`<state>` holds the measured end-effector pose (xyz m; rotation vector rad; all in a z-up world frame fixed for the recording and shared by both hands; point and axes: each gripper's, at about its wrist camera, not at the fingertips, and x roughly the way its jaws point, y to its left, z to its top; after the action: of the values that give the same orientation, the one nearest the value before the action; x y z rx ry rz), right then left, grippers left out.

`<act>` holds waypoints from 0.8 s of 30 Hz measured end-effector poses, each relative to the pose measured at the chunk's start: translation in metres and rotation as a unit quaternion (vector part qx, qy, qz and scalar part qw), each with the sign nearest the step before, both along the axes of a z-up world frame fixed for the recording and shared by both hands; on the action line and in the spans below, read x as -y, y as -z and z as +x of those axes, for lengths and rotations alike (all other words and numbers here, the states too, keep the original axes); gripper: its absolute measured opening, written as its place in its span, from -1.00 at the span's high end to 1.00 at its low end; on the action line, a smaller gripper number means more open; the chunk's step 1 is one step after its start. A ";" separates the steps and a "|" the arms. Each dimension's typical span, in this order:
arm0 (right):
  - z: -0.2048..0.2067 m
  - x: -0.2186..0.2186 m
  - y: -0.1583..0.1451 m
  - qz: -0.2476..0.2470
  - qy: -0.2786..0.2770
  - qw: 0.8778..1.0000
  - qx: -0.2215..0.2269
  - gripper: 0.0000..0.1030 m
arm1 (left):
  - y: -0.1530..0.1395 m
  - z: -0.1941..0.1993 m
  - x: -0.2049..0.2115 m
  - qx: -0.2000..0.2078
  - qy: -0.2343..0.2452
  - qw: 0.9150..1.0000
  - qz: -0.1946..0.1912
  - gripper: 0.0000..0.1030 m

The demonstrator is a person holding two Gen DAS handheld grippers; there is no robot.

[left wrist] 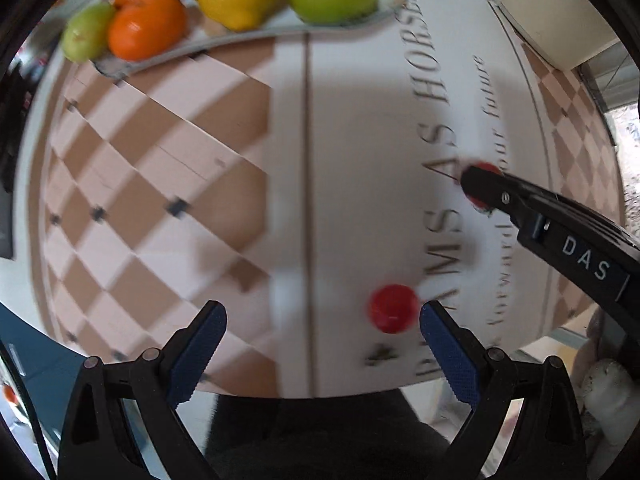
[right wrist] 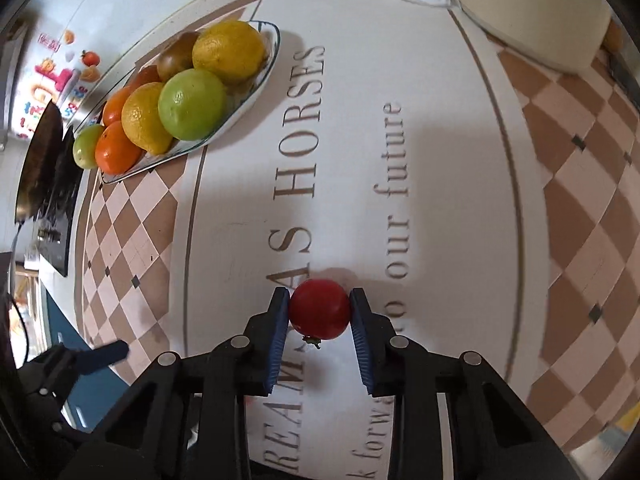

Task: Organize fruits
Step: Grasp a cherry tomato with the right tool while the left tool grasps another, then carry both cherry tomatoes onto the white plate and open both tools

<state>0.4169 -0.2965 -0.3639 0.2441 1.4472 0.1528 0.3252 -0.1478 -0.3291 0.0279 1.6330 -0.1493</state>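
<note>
Worktop (right wrist: 460,184): pale cloth, checked border, printed lettering. Near: right tool (right wrist: 319,312), pads clamped on a red tomato (right wrist: 320,308) resting on the cloth. Left tool (left wrist: 320,316), jaws wide, nothing gripped; a second tomato (left wrist: 393,308) lies just inside its right finger. Far: plate (right wrist: 256,92) heaped with lemons, oranges, green fruit.

Left wrist view looks straight down past its own left gripper (left wrist: 320,344), close above the counter (left wrist: 344,128), motion-blurred. Right wrist view looks steeply down from close, tilted slightly forward along the right gripper (right wrist: 320,312). Both share the printed lettering mid-counter, the fruit plate (right wrist: 256,92) at the far edge, and the tomato (right wrist: 319,309) between the right jaws.
</note>
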 end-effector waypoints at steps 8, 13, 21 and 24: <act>-0.004 0.030 -0.015 -0.003 0.002 1.000 0.005 0.36 | 0.008 -0.013 0.036 -0.019 0.049 0.998 -0.028 -0.56; -0.009 0.041 -0.018 0.003 0.008 1.000 0.008 0.36 | 0.012 -0.014 0.048 -0.022 0.060 0.998 -0.025 0.20; 0.005 0.035 -0.030 0.025 0.006 0.999 0.026 0.36 | 0.001 0.001 0.036 -0.004 0.041 0.999 -0.035 0.46; 0.016 0.028 -0.037 0.034 0.002 0.999 0.034 0.36 | -0.014 0.020 0.016 0.013 0.008 0.999 -0.047 0.46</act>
<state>0.4330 -0.3249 -0.3273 0.2955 1.3743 0.2053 0.3449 -0.1640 -0.3154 -0.0289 1.5980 -0.2365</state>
